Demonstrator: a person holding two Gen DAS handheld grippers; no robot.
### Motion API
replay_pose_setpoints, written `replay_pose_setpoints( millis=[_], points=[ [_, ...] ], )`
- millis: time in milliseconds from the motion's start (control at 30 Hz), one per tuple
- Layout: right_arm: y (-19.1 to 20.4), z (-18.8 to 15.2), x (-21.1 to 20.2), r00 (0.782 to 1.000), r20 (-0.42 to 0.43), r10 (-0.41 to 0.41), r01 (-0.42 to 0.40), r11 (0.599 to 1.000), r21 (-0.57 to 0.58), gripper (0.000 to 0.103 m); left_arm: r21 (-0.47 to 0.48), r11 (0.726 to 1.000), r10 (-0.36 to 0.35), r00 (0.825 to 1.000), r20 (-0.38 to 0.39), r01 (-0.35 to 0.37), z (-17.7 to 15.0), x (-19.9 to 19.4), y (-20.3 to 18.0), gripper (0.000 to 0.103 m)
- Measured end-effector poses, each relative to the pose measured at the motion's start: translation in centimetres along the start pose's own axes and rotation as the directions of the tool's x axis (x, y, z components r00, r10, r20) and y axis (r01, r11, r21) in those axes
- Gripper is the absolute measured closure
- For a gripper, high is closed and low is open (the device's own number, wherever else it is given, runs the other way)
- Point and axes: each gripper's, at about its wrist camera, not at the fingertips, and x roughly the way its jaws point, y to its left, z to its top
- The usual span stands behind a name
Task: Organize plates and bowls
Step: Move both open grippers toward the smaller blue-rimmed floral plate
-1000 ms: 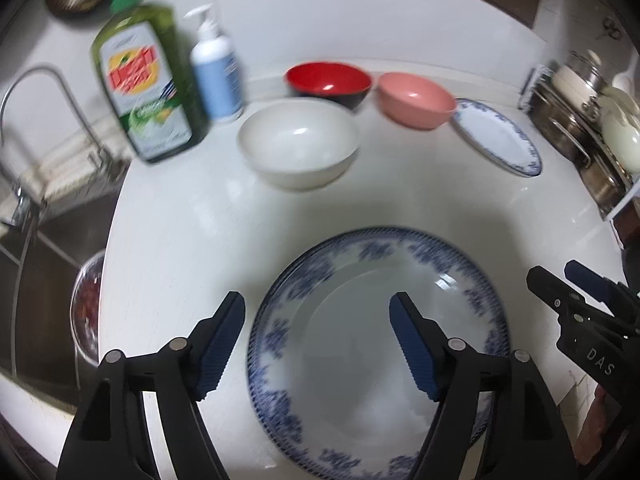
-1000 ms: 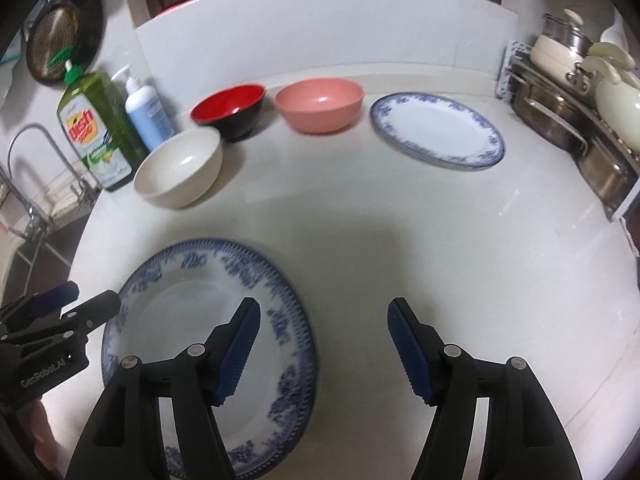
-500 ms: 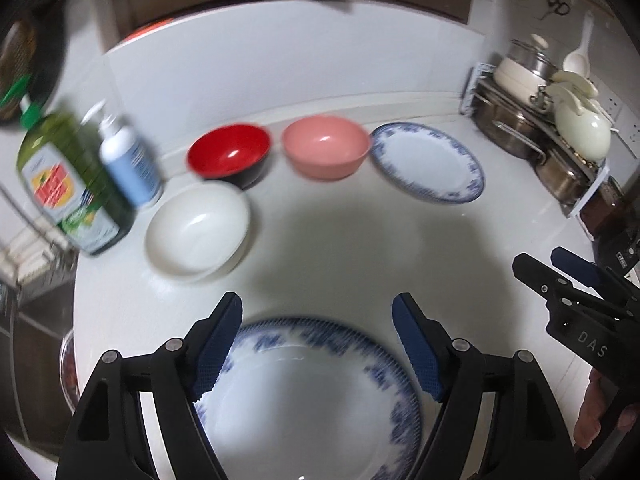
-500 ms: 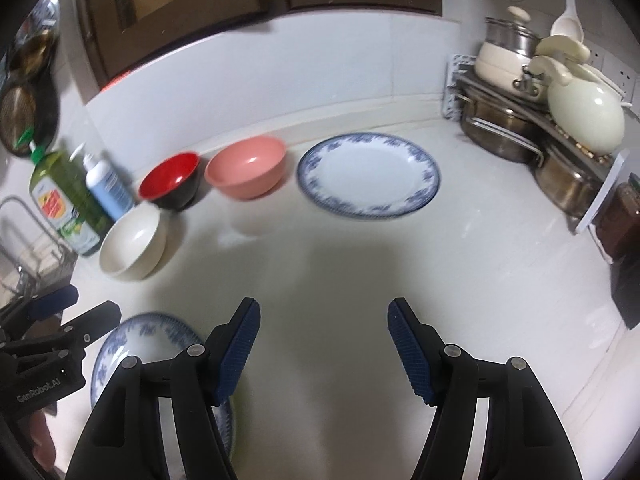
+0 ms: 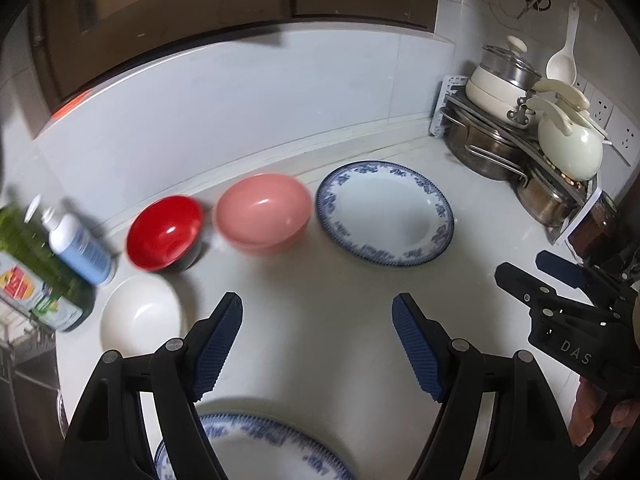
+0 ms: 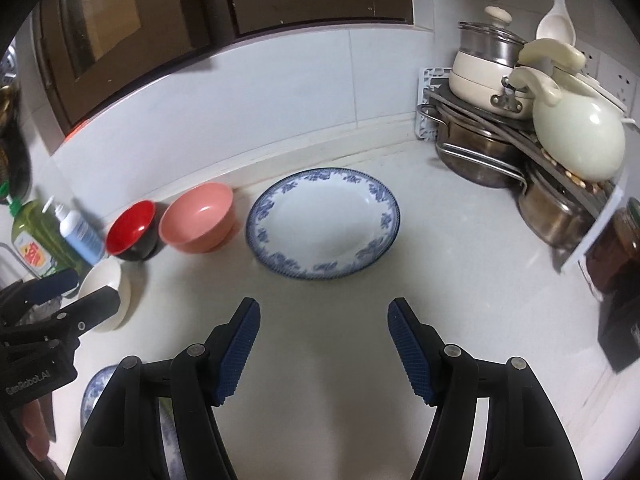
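Note:
A blue-rimmed plate (image 5: 384,214) (image 6: 323,222) lies at the back of the white counter. Left of it stand a pink bowl (image 5: 263,213) (image 6: 199,217), a red bowl (image 5: 165,233) (image 6: 132,229) and a white bowl (image 5: 140,316) (image 6: 107,292). A second blue-rimmed plate (image 5: 256,448) (image 6: 93,396) lies at the near edge, under my left gripper. My left gripper (image 5: 318,344) is open and empty above the counter. My right gripper (image 6: 320,344) is open and empty, facing the far plate from a distance; it also shows in the left wrist view (image 5: 532,276).
A green dish-soap bottle (image 5: 32,276) (image 6: 34,240) and a white pump bottle (image 5: 80,248) (image 6: 80,232) stand at the left by the sink. A rack of pots, a cream kettle (image 6: 576,136) and a jar (image 6: 616,252) fill the right corner.
Both grippers have pulled back and tilted up from the near plate, which has slid to the bottom of both views. The far plate and bowls now sit mid-view. Both stay open.

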Motion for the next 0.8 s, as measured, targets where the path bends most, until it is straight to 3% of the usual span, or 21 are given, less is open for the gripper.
replay_pose_setpoints(
  millis=[200, 433, 800],
  points=[
    [-1.8, 3.1, 1.8, 1.000, -0.019, 0.008, -0.008, 1.000, -0.023, 0.036, -0.009, 1.000, -0.017, 1.000, -0.024, 0.016, 3.7, 2.5, -1.6, 0.027],
    [-3.4, 6.8, 4.6, 0.999, -0.019, 0.041, -0.042, 0.997, -0.061, 0.036, -0.089, 0.996, -0.021, 0.999, -0.045, 0.017, 6.2, 5.9, -2.3, 0.028],
    [-6.9, 9.9, 11.2, 0.992, -0.083, 0.095, -0.105, 0.988, -0.114, 0.036, -0.217, 0.969, 0.098, 0.990, -0.104, -0.119, 7.5, 11.2, -4.3, 0.029]
  ],
)
